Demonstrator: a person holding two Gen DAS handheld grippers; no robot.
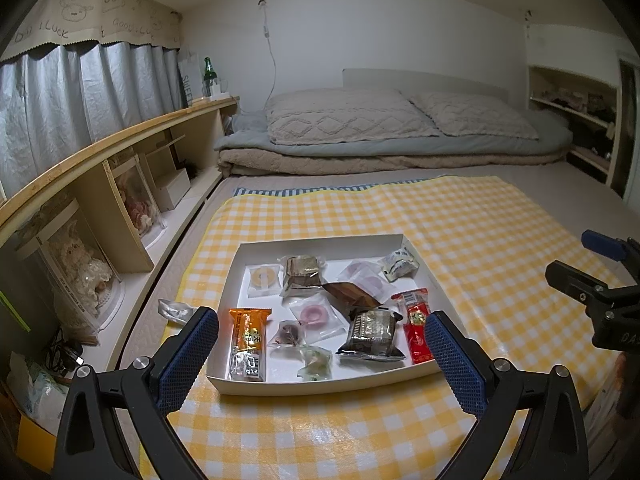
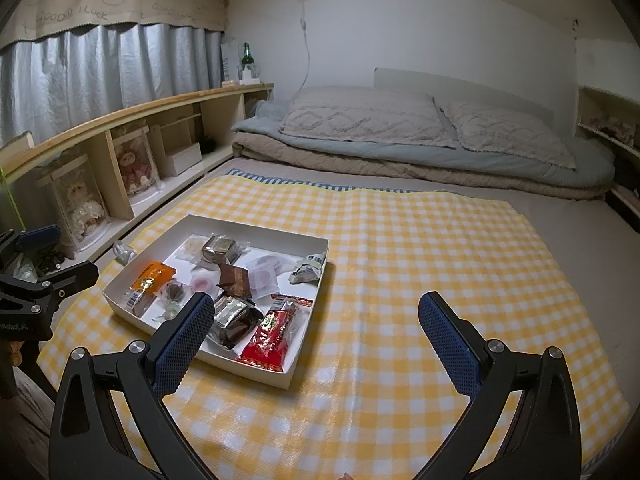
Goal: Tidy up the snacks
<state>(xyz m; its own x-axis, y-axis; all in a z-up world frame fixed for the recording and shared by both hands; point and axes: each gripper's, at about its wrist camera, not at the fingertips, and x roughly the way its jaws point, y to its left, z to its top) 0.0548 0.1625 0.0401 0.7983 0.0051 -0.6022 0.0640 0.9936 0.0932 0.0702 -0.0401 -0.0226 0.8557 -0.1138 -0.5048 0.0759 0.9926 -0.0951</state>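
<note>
A bed (image 1: 520, 176) fills the room, with folded blankets (image 1: 360, 152) and two knitted pillows (image 1: 344, 116) stacked at its far end. Along the left wall runs a low wooden shelf (image 1: 120, 140) under grey curtains (image 1: 80, 92), with boxed dolls (image 1: 80, 268) in its compartments and a green bottle (image 1: 208, 72) standing on top at the far end.

A yellow-and-white checked cloth (image 2: 420, 248) is spread across the near part of the bed. On it, toward the left side, lies a shallow white box (image 1: 320, 386), and all the snacks sit inside it: two dark foil-wrapped cakes (image 1: 374, 336), a red packet (image 1: 416, 326) against the right wall, an orange bar (image 1: 248, 340) near the left wall, a brown wrapper (image 1: 352, 294) in the middle, a white-and-grey crumpled packet (image 1: 400, 262) in the far right corner, and several clear-wrapped sweets (image 1: 316, 316), a pink ring among them. A silvery wrapper (image 1: 174, 310), possibly empty, lies outside the box, just beside its left wall.

The left gripper (image 1: 322, 342) hovers over the near edge of the box with its blue-padded fingers (image 1: 188, 356) spread wide, holding nothing. The right gripper (image 2: 316, 336) hangs to the right of the box over bare cloth, equally wide and empty.
</note>
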